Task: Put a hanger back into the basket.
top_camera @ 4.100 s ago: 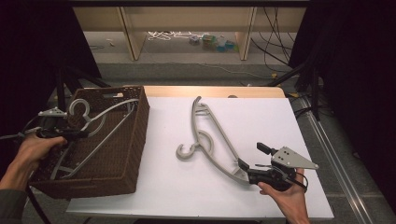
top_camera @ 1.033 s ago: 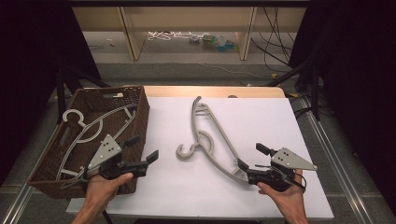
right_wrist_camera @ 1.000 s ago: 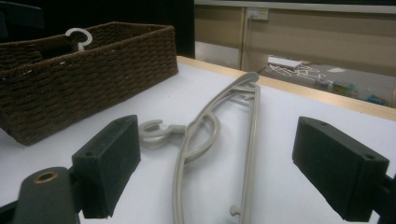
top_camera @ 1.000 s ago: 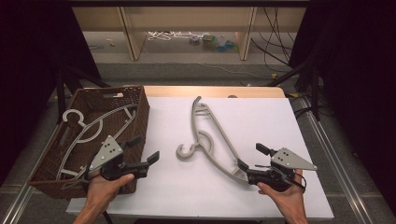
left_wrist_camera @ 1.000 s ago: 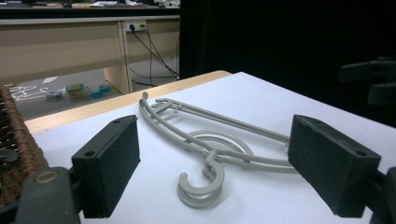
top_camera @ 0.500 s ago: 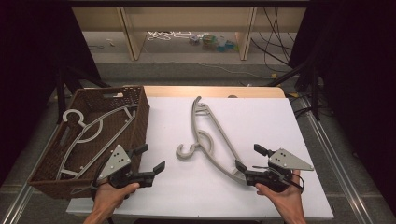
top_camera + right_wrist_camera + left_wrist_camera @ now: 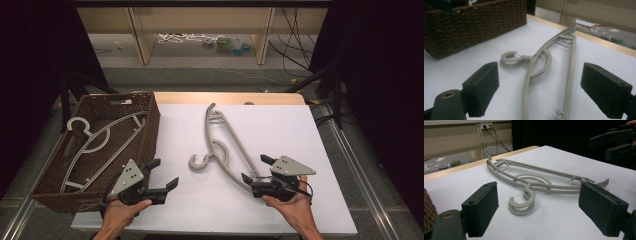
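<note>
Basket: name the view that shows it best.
The high view: the whole basket shows from above, with a hanger lying inside. The right gripper view gives just its woven side wall; the left gripper view, a sliver at the edge.

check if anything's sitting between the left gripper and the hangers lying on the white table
Nothing visible is in the way. The left gripper is open and points at the hangers, with only bare white table between its jaws and the hook end. The wicker basket sits off to its side, not in the path.
</note>
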Tool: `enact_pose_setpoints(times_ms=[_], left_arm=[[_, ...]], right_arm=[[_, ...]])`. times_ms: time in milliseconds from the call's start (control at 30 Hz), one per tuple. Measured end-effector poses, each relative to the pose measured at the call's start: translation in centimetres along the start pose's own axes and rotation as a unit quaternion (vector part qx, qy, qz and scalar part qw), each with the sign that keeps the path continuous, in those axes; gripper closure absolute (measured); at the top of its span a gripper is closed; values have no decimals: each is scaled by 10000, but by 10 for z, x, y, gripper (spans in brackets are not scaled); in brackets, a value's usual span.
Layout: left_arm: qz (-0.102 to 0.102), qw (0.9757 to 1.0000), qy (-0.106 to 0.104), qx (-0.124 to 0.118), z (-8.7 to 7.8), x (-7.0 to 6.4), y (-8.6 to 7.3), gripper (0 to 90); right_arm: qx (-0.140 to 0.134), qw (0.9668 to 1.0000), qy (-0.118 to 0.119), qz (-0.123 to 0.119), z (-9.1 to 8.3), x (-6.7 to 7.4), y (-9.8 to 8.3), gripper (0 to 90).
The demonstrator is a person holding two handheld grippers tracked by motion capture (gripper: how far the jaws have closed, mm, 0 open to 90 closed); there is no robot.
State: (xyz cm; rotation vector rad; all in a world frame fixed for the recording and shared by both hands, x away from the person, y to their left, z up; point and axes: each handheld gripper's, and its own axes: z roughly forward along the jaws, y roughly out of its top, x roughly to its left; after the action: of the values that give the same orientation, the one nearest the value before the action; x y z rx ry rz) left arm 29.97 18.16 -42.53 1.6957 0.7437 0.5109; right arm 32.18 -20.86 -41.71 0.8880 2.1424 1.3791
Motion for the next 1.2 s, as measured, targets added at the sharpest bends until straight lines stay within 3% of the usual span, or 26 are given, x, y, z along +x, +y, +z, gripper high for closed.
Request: enact_pose_setpoints(times_ms=[100, 133, 233, 300, 367, 500, 633, 700, 767, 833, 867, 1000, 1067, 1200], left_arm=[[-15, 10000, 4, -56, -1, 2, -1, 159], [-84, 9999, 19, -77, -1, 2, -1, 159], [-45, 10000, 43, -7, -1, 3, -2, 159], [-128, 9999, 43, 8, -1, 2, -2, 160], [-36, 10000, 7, 16, -1, 3, -2, 160], [-19, 10000, -32, -3, 0, 3, -3, 160], [-87, 10000, -17, 40, 0, 1, -3, 160], [-17, 10000, -18, 56, 0, 2, -3, 160], [-19, 10000, -32, 47, 0, 2, -3, 161], [-16, 10000, -36, 57, 0, 1, -3, 161], [-19, 10000, -36, 59, 0, 1, -3, 161], [-33, 10000, -47, 65, 0, 1, -3, 161], [-34, 10000, -57, 68, 1, 1, -3, 161], [-25, 10000, -60, 71, 0, 1, -3, 161]], right_arm=[[333, 9992, 72, -218, 15, 4, 2, 163], [497, 9983, 118, -296, 21, 5, 2, 165], [813, 9957, 166, -416, 38, 9, 3, 181], [1073, 9928, 185, -500, 48, 10, 4, 195], [1350, 9892, 286, -494, 58, 11, 5, 211], [1936, 9787, 358, -578, 78, 11, 5, 264], [2142, 9746, 308, -582, 93, 12, 4, 330], [2249, 9717, 307, -650, 98, 10, 4, 364], [2271, 9715, 269, -626, 102, 10, 4, 395], [2453, 9672, 296, -585, 104, 10, 6, 422], [2414, 9683, 227, -595, 107, 9, 5, 444], [2514, 9653, 272, -650, 114, 7, 5, 502], [2709, 9607, 311, -520, 117, 6, 6, 521], [2844, 9571, 329, -438, 120, 5, 6, 592]])
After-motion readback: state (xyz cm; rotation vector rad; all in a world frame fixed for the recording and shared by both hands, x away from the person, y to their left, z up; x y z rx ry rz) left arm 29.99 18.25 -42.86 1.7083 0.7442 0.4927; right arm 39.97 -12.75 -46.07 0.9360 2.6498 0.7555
